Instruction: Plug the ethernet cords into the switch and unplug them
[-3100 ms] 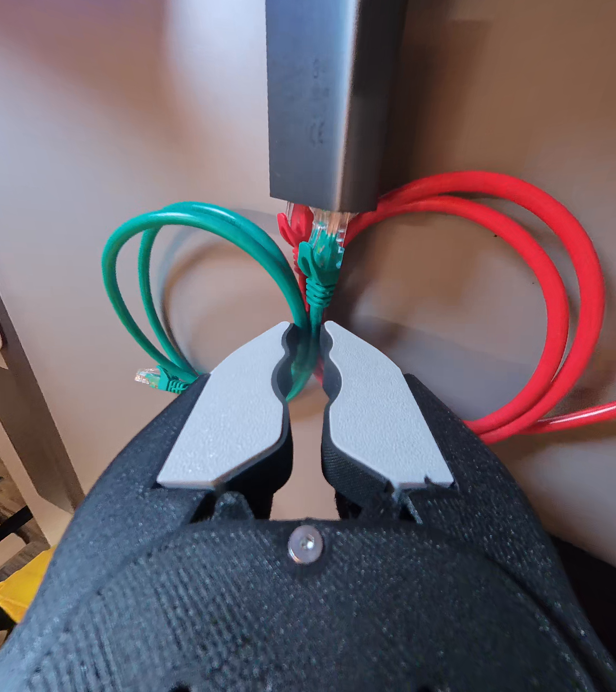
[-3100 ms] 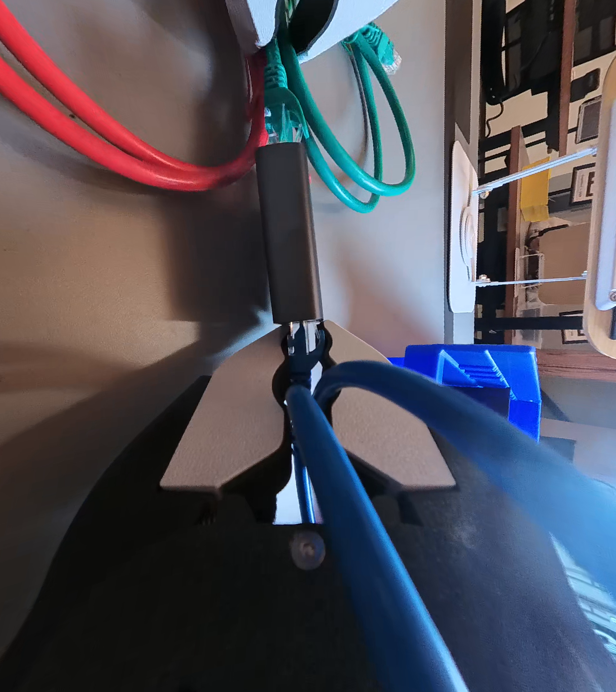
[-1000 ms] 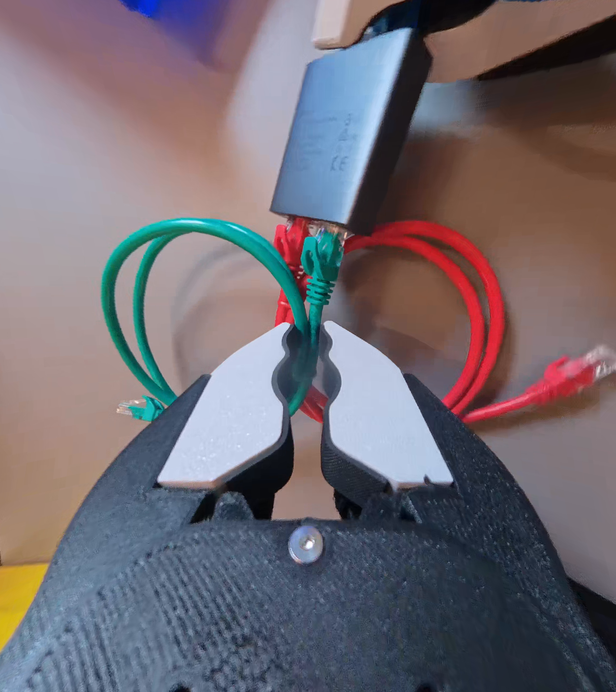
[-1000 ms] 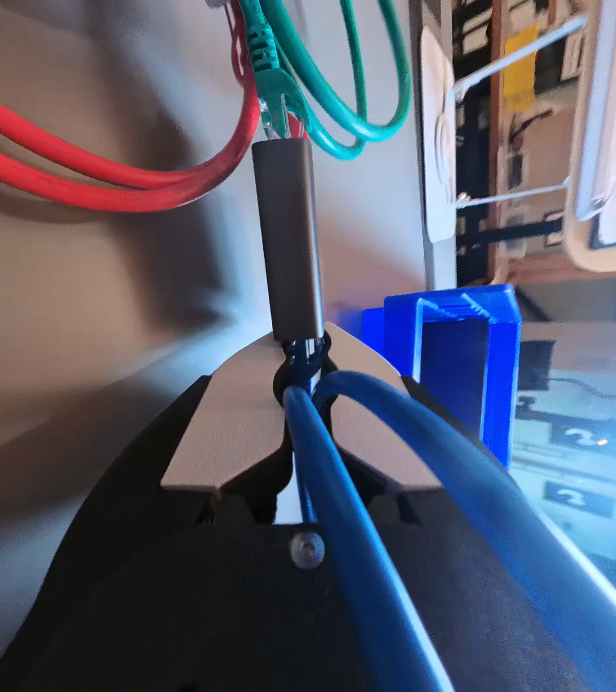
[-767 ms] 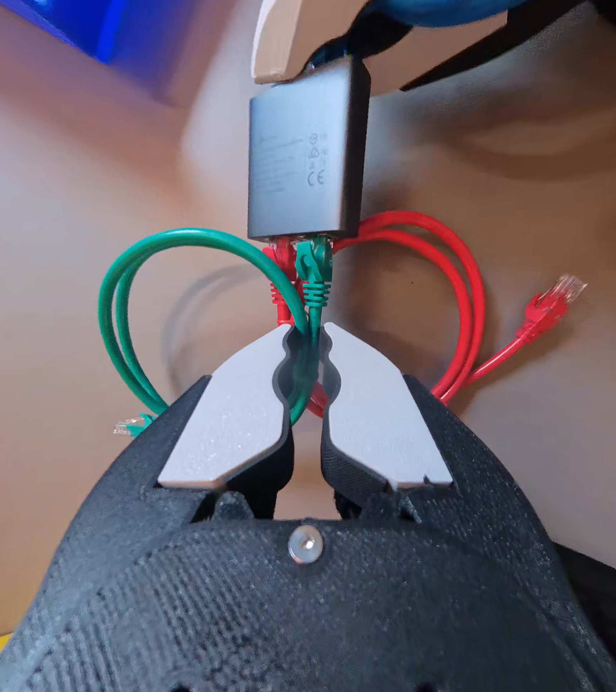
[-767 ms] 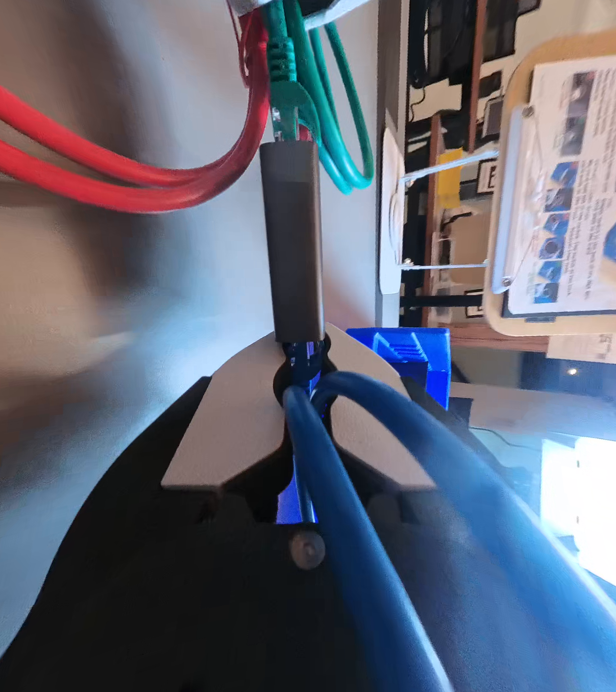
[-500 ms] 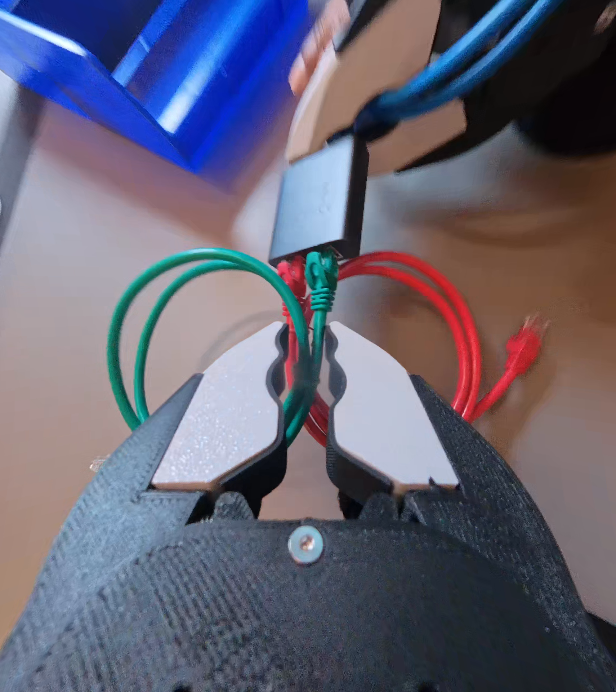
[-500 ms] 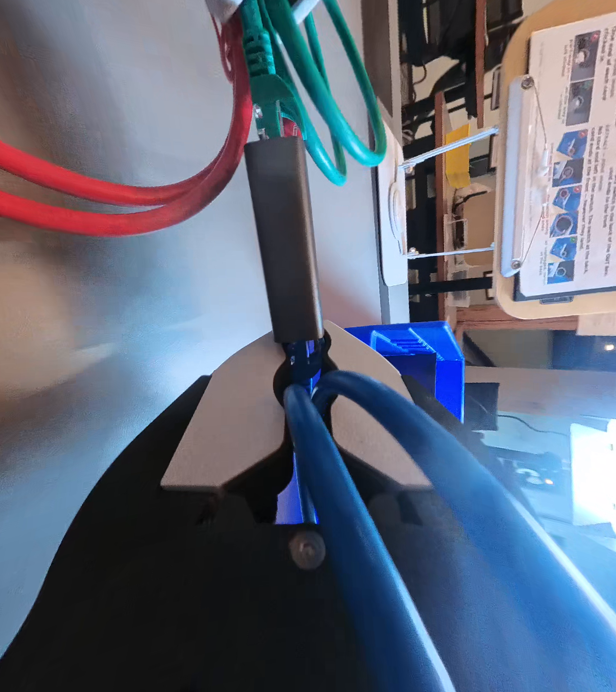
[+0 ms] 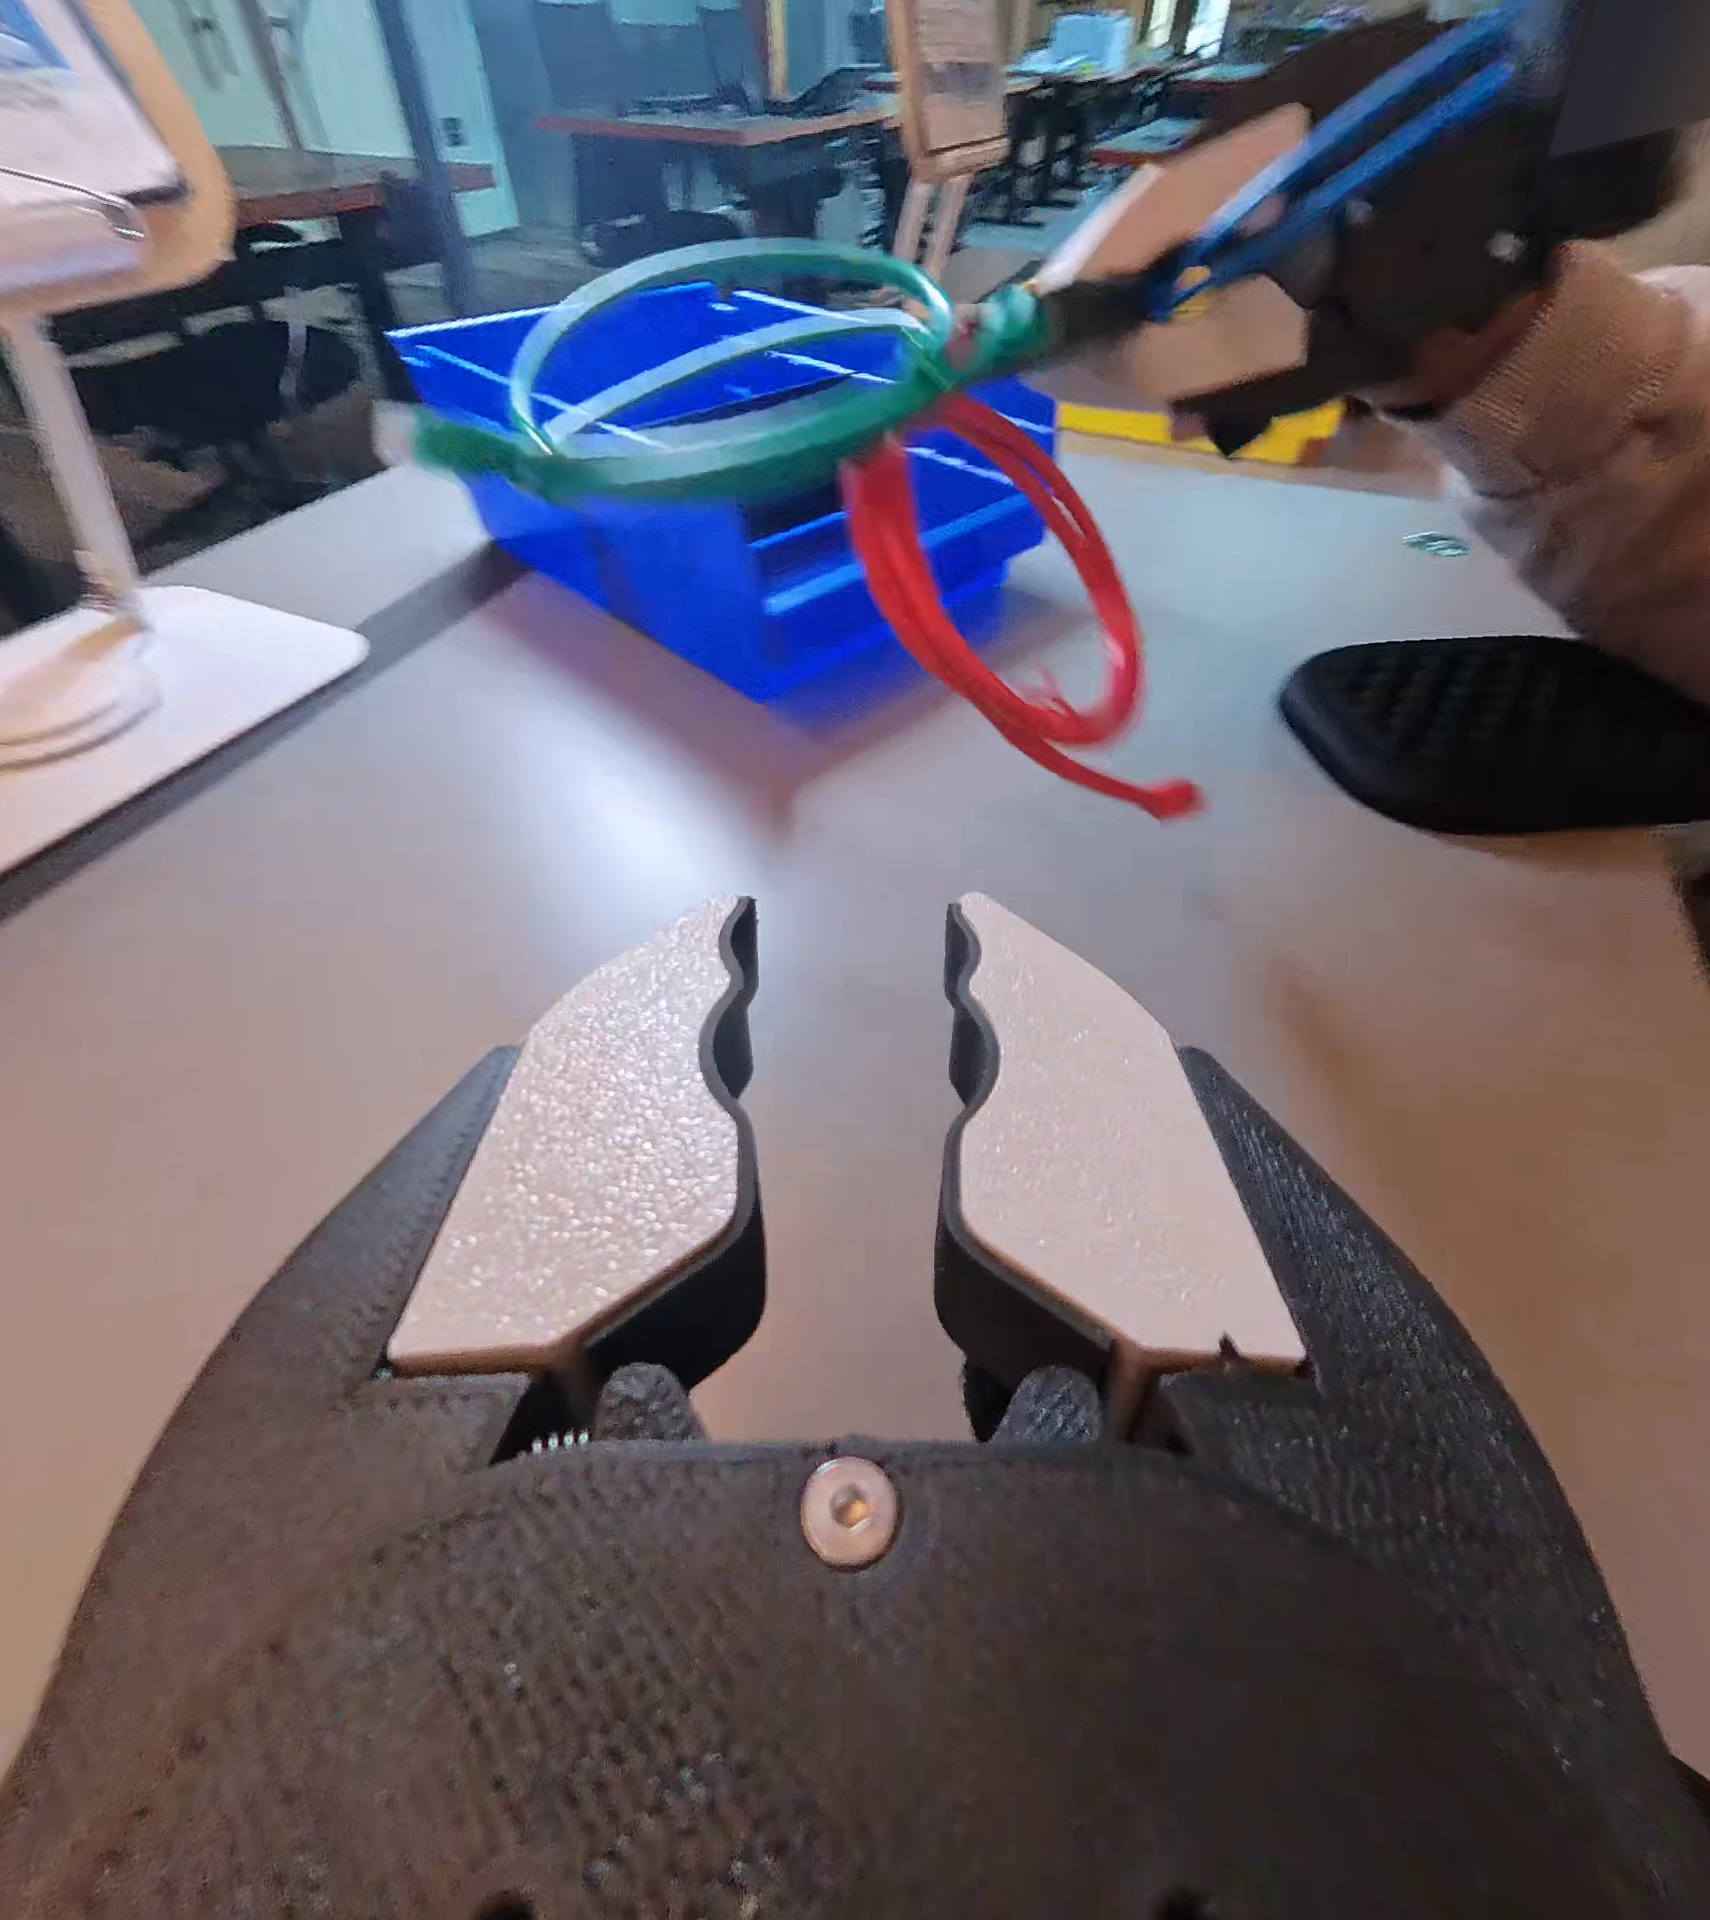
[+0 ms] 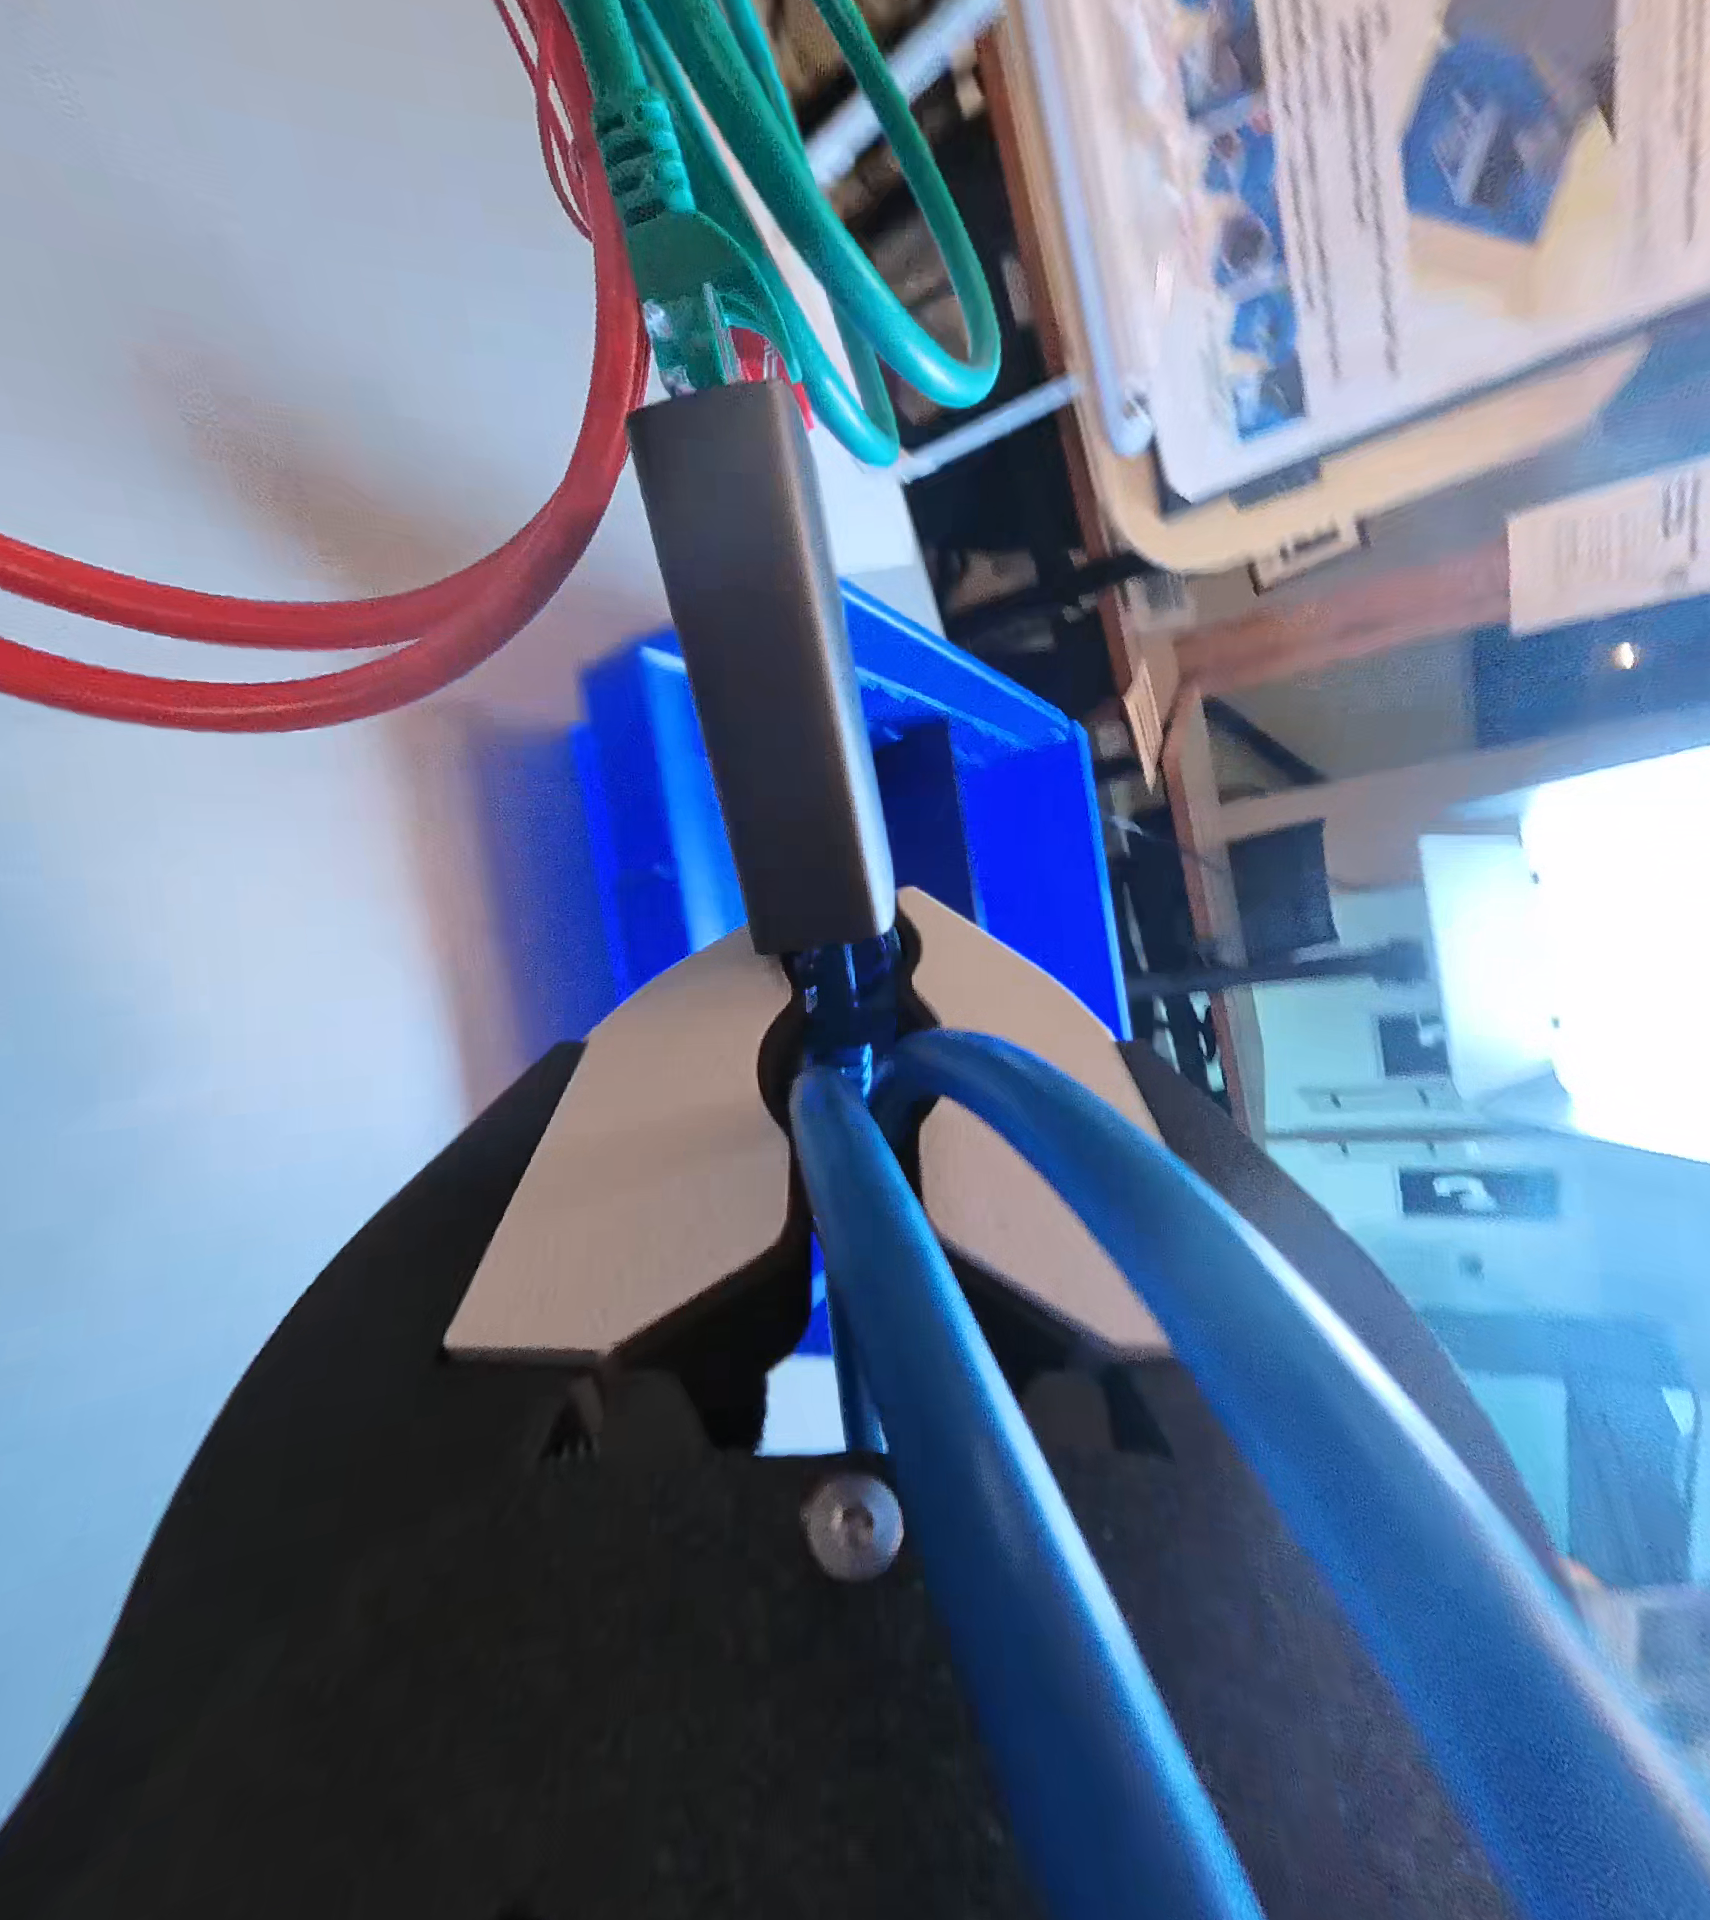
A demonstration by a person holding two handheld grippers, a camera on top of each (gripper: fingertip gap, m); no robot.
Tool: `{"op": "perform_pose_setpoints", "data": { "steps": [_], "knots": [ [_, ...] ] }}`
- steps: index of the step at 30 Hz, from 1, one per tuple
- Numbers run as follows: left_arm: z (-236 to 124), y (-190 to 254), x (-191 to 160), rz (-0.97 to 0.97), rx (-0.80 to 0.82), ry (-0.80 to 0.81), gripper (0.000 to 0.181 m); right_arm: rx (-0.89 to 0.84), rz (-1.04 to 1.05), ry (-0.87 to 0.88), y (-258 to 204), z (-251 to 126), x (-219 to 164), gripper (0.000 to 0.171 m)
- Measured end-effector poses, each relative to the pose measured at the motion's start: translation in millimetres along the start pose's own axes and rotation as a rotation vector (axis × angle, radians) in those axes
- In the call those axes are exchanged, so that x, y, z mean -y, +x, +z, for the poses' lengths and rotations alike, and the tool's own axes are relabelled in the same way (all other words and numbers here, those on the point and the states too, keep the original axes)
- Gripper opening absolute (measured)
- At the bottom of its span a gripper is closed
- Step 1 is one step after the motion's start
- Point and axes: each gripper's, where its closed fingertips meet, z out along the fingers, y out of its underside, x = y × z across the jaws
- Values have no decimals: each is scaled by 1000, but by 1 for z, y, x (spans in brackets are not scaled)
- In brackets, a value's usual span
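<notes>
My right gripper (image 10: 846, 982) is shut on the plug of the blue ethernet cord (image 10: 986, 1351), which is plugged into one end of the dark grey switch (image 10: 768, 675). It holds the switch in the air. The green cord (image 10: 685, 281) and red cord (image 10: 259, 665) are plugged into the switch's far end and hang in loops. My left gripper (image 9: 851, 935) is open and empty, low over the table. In the left wrist view the right gripper (image 9: 1111, 312) is up at the far right, with the green loop (image 9: 789, 255) and red loop (image 9: 872, 561) dangling over the table, blurred.
A blue plastic bin (image 9: 757, 582) stands on the tan table (image 9: 415, 935) behind the hanging cords; it also shows in the right wrist view (image 10: 1007, 831). A white stand base (image 9: 103, 675) is at the left. A black mesh pad (image 9: 1516, 727) and a person's sleeve (image 9: 1609, 436) are at the right. Tip to tip, the grippers are about 25 cm apart.
My left gripper has let go of the green cord, opened and drawn back. My right gripper has lifted the switch and all three cords off the table, toward the blue bin.
</notes>
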Motion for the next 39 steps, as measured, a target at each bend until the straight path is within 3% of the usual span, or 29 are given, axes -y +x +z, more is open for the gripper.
{"op": "perform_pose_setpoints", "data": {
  "steps": [7,13,17,21,28,34,39],
  "knots": [
    [-3,30,-27,78,-84,-71,35,-83,82,-340,126,-2,-69,11],
    [-7,17,-28,113,8,-7,34,82,209,-689,189,36,-122,11],
    [-14,4,-21,139,107,65,31,247,159,-986,184,54,-143,11],
    [-10,4,-29,120,101,60,30,374,-3,-1247,172,63,-143,11],
    [-1,16,-42,175,72,-10,31,455,-227,-1427,160,98,-116,12],
    [-1,17,-42,191,74,-17,32,598,-352,-1407,134,119,-134,12],
    [2,19,-46,172,55,-30,32,608,-109,-1294,99,131,-168,12]
  ]
}}
